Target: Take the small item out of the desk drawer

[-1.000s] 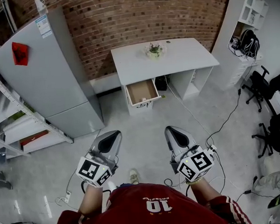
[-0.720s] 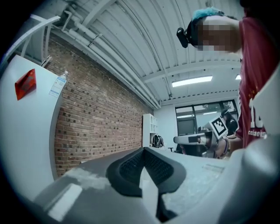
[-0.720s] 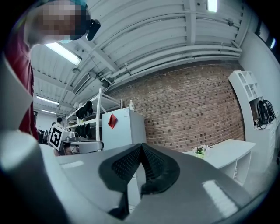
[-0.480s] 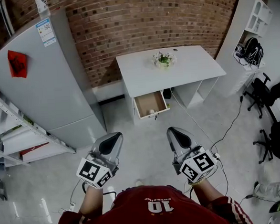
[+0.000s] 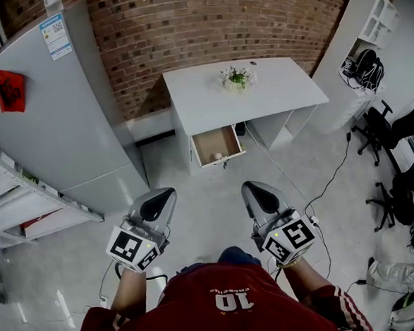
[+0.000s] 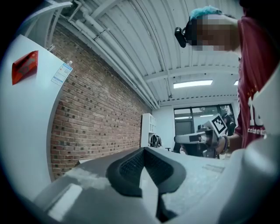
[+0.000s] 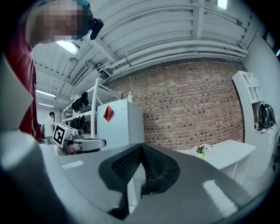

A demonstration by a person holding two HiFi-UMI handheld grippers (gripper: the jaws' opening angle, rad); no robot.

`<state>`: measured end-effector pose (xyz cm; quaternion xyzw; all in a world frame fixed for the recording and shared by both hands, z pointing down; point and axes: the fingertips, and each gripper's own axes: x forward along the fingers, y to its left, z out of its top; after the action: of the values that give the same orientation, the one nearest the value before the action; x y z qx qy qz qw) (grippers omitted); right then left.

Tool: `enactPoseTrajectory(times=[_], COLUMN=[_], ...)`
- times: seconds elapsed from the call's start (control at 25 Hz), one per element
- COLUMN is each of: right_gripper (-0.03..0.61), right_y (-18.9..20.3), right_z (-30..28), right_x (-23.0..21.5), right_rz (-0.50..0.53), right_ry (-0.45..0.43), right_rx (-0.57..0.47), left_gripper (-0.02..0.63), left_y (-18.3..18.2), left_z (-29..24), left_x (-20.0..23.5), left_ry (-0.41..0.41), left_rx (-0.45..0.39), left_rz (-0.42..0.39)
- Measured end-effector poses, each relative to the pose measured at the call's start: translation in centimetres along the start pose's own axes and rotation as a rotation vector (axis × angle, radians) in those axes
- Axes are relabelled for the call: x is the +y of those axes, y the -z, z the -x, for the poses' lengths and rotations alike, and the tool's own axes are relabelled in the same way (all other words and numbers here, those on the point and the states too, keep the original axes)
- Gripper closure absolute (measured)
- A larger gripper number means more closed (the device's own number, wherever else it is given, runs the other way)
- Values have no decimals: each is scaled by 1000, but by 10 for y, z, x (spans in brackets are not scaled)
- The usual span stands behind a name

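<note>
A white desk [image 5: 273,96] stands against the brick wall, and its drawer [image 5: 217,146] is pulled out over the floor. A small pale item [image 5: 218,155] lies near the drawer's front edge. My left gripper [image 5: 164,196] and right gripper [image 5: 252,190] are held level in front of the person, well short of the desk, both shut with nothing in them. In the left gripper view the jaws [image 6: 143,168] meet, and the right gripper shows to the side. In the right gripper view the jaws [image 7: 139,168] meet too, with the desk [image 7: 227,151] at the right.
A grey fridge [image 5: 55,115] stands left of the desk, with metal shelving [image 5: 26,209] beside it. A small flower pot [image 5: 235,78] sits on the desk top. White shelves with a black bag [image 5: 365,64] and office chairs [image 5: 392,184] are at the right. Cables trail across the floor [image 5: 322,188].
The desk and fridge have shifted in the head view as the person moved across the floor. Both grippers stayed shut, side by side in front of the body.
</note>
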<state>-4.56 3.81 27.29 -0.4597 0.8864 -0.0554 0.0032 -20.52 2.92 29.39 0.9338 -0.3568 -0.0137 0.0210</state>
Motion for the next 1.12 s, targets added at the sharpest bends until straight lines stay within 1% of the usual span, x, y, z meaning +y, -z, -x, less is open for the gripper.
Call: enactPoseTrajectory(times=[0.16, 0.44, 0.64, 0.84, 0.96, 1.12], right_gripper=[588, 588, 588, 588, 588, 588], right_y=[1, 16, 28, 27, 27, 28], right_z=[-1, -17, -41, -72, -85, -94], right_x=[-19, -65, -107, -147, -171, -204], right_rz=[-16, -46, -47, -63, -78, -107], right_ry=[38, 77, 78, 57, 47, 45], right_rx=[-2, 11, 36, 37, 36, 28], left_gripper=[611, 611, 611, 611, 611, 611], left_y=[8, 24, 27, 26, 31, 42], left_z=[-14, -54, -89, -136, -166, -204], left_x=[3, 18, 31, 53, 60, 62], left_ry=[25, 41, 45, 32, 38, 66], left_rx=[18, 54, 72, 83, 103, 147], left_rz=[-8, 4, 9, 11, -4, -61])
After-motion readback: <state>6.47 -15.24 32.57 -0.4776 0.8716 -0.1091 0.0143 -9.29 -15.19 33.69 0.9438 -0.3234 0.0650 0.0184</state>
